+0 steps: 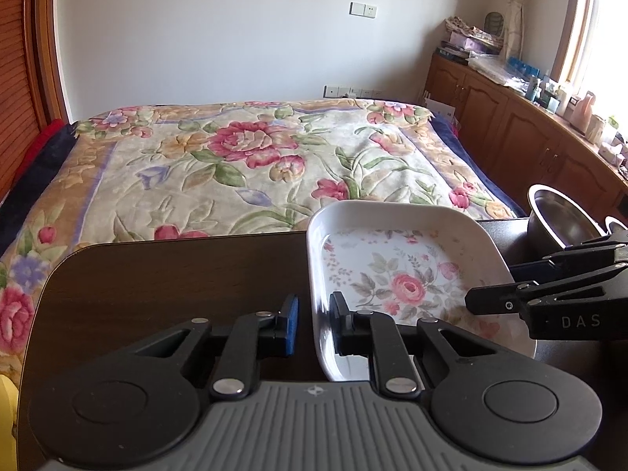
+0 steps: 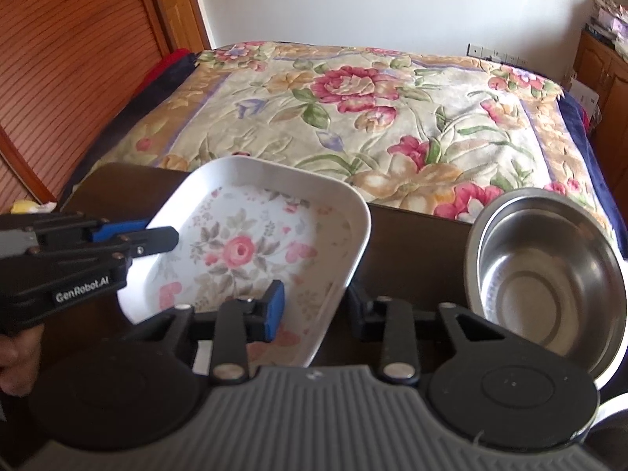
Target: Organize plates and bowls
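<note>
Steel bowl (image 2: pixel 545 271) whole from right wrist, clipped (image 1: pixel 557 216) from left

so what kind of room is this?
Most likely a home bedroom: a bed with a floral blanket sits behind the dark table, with wooden cabinets under a window.

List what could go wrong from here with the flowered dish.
1. Both grippers, left and right, straddle opposite edges of the flowered dish with jaws open; closing unevenly could tip it or let it slip.
2. The steel bowl sits just right of the dish, so a sideways move could knock it.
3. The dish's far end lies near the table edge by the bed; a push forward might send it off.
</note>
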{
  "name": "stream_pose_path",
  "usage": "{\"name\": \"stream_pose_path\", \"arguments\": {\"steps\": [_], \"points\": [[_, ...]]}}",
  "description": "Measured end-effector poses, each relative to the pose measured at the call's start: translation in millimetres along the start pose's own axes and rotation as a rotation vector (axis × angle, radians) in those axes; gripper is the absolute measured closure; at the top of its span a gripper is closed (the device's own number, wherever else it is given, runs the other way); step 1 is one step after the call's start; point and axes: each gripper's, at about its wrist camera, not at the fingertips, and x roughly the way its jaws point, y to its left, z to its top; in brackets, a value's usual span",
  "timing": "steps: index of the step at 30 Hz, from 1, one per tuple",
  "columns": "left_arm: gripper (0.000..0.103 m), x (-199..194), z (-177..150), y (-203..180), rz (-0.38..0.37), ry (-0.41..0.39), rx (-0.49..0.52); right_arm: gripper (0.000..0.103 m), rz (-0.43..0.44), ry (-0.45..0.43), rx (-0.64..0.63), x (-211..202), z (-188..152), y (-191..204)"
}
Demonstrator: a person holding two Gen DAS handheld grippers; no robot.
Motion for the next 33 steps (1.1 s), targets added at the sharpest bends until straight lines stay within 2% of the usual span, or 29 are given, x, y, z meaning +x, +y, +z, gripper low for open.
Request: {"name": "stream_pose_path", "arguments": {"steps": [6, 9, 18, 33], "points": [[0.091, -4, -2, 5, 0.000, 0.008, -0.038, 0.081, 0.047, 0.007, 0.051, -2, -3, -4], [0.093, -10, -5, 9, 0.007, 0.016, -0.055, 0.081, 0.082, -0.002, 0.064, -6, -6, -4], [0.093, -45, -13, 14, -0.057, 0.007, -0.110, 0.083, 0.154, -0.042, 0.087, -24, -15, -8], [0.093, -99, -32, -9, -0.074, -0.049, -0.087, 0.089, 0.220, -0.110, 0.093, -63, -34, -19]]}}
